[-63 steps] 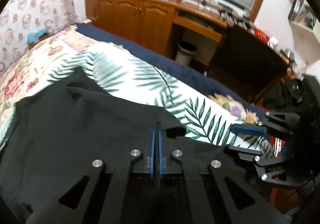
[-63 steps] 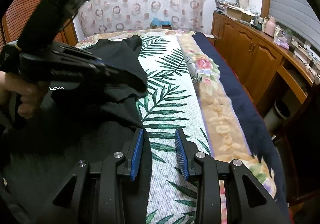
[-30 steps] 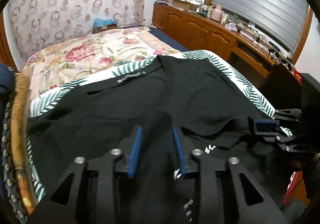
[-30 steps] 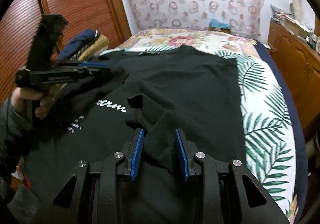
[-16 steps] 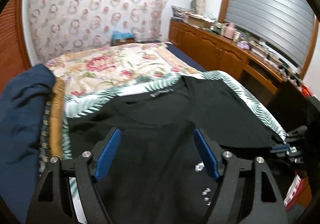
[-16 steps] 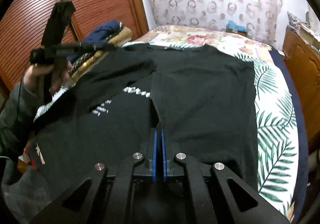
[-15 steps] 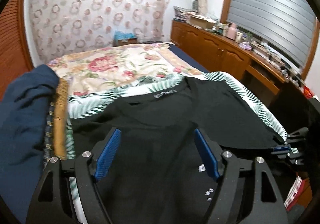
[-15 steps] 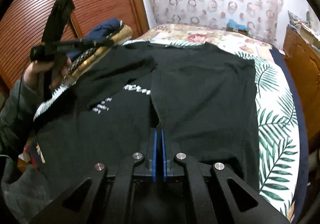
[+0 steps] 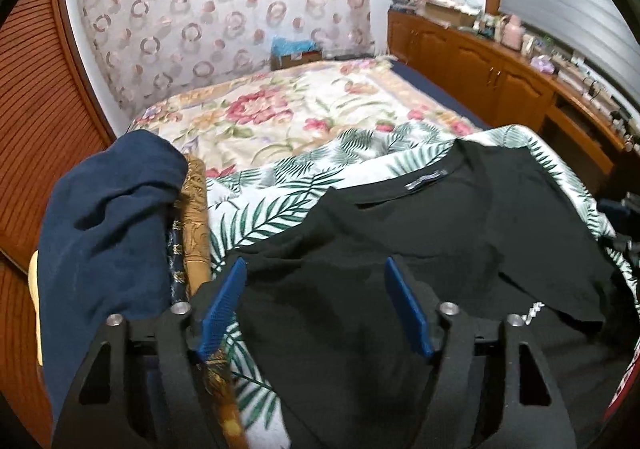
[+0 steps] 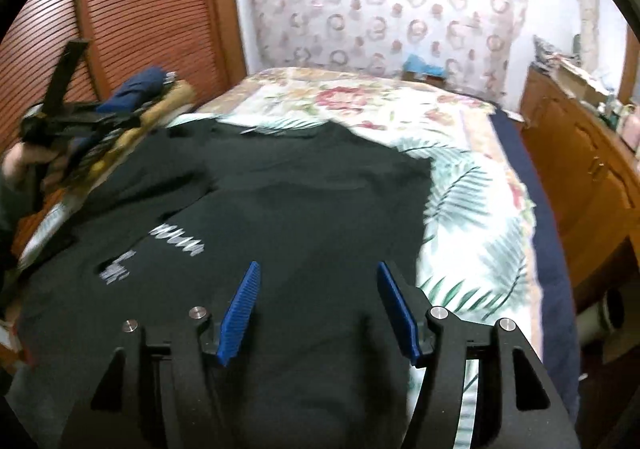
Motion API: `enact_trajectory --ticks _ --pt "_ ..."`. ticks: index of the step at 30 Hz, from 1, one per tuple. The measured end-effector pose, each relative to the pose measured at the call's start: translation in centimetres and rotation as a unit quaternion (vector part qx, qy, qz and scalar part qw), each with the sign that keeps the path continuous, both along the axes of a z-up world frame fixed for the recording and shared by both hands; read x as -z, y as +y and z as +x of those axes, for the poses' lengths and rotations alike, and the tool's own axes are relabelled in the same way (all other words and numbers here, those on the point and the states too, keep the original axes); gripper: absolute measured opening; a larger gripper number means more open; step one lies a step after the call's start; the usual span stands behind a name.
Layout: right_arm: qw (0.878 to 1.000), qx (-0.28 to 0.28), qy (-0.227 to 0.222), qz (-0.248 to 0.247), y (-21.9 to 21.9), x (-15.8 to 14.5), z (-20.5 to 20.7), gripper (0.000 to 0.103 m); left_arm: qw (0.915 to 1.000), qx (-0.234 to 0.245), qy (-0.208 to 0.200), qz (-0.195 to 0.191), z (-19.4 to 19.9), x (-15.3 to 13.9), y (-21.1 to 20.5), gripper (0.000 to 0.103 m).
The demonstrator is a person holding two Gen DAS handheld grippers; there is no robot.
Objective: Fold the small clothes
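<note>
A black T-shirt [image 9: 420, 249] lies on the leaf-print sheet, its right side folded over the middle, white lettering [image 10: 176, 243] showing beside the fold. It also shows in the right wrist view [image 10: 312, 201]. My left gripper [image 9: 314, 307] is open and empty above the shirt's left part. My right gripper [image 10: 318, 311] is open and empty above the folded panel near the hem. The left gripper appears at the far left of the right wrist view [image 10: 120, 119], held in a hand.
A pile of folded clothes, dark blue on top [image 9: 108, 225], sits at the bed's left side. A floral bedspread [image 9: 288, 109] covers the far half. Wooden cabinets [image 10: 580, 169] line the right. A slatted wooden door [image 10: 132, 21] stands left.
My right gripper has opened and let go of the shirt fold it held. My left gripper stays open and has swung left toward the clothes pile.
</note>
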State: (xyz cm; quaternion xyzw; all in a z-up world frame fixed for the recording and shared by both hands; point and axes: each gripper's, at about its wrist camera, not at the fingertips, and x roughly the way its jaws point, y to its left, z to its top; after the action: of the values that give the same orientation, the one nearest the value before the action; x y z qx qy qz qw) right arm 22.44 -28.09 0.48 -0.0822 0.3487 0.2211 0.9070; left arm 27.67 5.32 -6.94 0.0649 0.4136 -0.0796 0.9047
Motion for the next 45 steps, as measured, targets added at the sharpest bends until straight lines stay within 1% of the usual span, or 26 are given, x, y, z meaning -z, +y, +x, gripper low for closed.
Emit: enact_trajectory --ticks 3,7,9,11,14,16,17,18,19,20,21,22,23,24,25,28,33,38,42,43,45 --pt "1.0 0.011 0.002 -0.008 -0.1 0.8 2.4 0.063 0.9995 -0.011 0.023 0.019 1.2 0.9 0.4 0.063" --pt "1.0 0.015 0.021 -0.015 0.7 2.5 5.0 0.063 0.9972 -0.02 0.052 0.051 2.6 2.0 0.6 0.06" --pt "0.999 0.013 0.028 -0.013 1.0 2.6 5.5 0.063 0.9951 -0.026 0.068 0.067 3.3 2.6 0.9 0.059" --pt "0.999 0.007 0.029 -0.012 1.4 2.7 5.7 0.063 0.9933 -0.027 0.084 0.075 3.8 3.3 1.2 0.059" --pt "1.0 0.002 0.027 -0.013 1.8 2.7 5.8 0.063 0.9908 -0.024 0.098 0.09 4.1 4.1 1.2 0.059" --pt "1.0 0.003 0.026 -0.012 1.9 2.6 5.9 0.063 0.9897 -0.02 0.102 0.099 4.1 4.2 0.9 0.055" --pt "1.0 0.005 0.026 -0.012 1.4 2.6 6.1 0.063 0.9894 -0.016 0.104 0.101 4.1 4.4 0.7 0.052" --pt "1.0 0.007 0.025 -0.012 1.4 2.5 6.2 0.063 0.9891 -0.013 0.107 0.1 4.1 4.5 0.7 0.044" --pt "1.0 0.008 0.024 -0.011 1.0 2.5 6.6 0.063 0.9889 -0.012 0.111 0.098 4.2 4.6 0.7 0.04" --pt "1.0 0.01 0.024 -0.01 0.6 2.5 6.8 0.063 0.9888 -0.01 0.112 0.098 4.1 4.7 0.8 0.031" --pt "1.0 0.011 0.024 -0.009 0.4 2.4 6.9 0.063 0.9892 -0.007 0.112 0.094 4.1 4.6 0.8 0.015" --pt "1.0 0.012 0.024 -0.007 0.1 2.4 7.0 0.063 0.9895 -0.003 0.118 0.084 4.2 4.6 0.8 0.01" --pt "1.0 0.012 0.025 -0.005 0.0 2.4 7.2 0.063 0.9903 -0.001 0.115 0.077 4.0 4.4 0.8 0.007" --pt "1.0 0.014 0.025 -0.006 -0.2 2.4 7.5 0.063 0.991 -0.001 0.107 0.08 3.7 4.1 0.7 0.006" --pt "1.0 0.017 0.024 -0.009 -0.2 2.4 7.6 0.063 0.9919 0.0 0.097 0.081 3.4 3.7 0.6 0.006" --pt "0.999 0.027 0.026 -0.012 -0.4 2.4 8.5 0.063 0.9961 0.0 0.066 0.06 2.2 1.8 0.7 0.005" --pt "0.998 0.047 0.042 -0.013 -0.4 2.9 10.7 0.065 0.9993 0.005 0.022 0.029 0.5 -1.1 0.8 0.005" --pt "0.997 0.033 0.068 0.007 0.7 3.6 12.9 0.065 0.9999 0.015 -0.007 0.003 -1.2 -2.7 0.3 0.005" --pt "0.997 0.02 0.07 0.011 1.6 3.6 13.9 0.065 0.9994 0.019 -0.025 -0.013 -2.5 -3.1 0.2 0.005" --pt "0.997 0.015 0.07 0.012 2.0 3.6 14.1 0.062 0.9992 0.018 -0.029 -0.02 -2.9 -3.2 0.3 0.005" --pt "0.998 0.008 0.064 0.002 2.6 3.7 14.2 0.033 0.9987 0.017 -0.037 -0.03 -3.6 -3.5 0.5 0.005"
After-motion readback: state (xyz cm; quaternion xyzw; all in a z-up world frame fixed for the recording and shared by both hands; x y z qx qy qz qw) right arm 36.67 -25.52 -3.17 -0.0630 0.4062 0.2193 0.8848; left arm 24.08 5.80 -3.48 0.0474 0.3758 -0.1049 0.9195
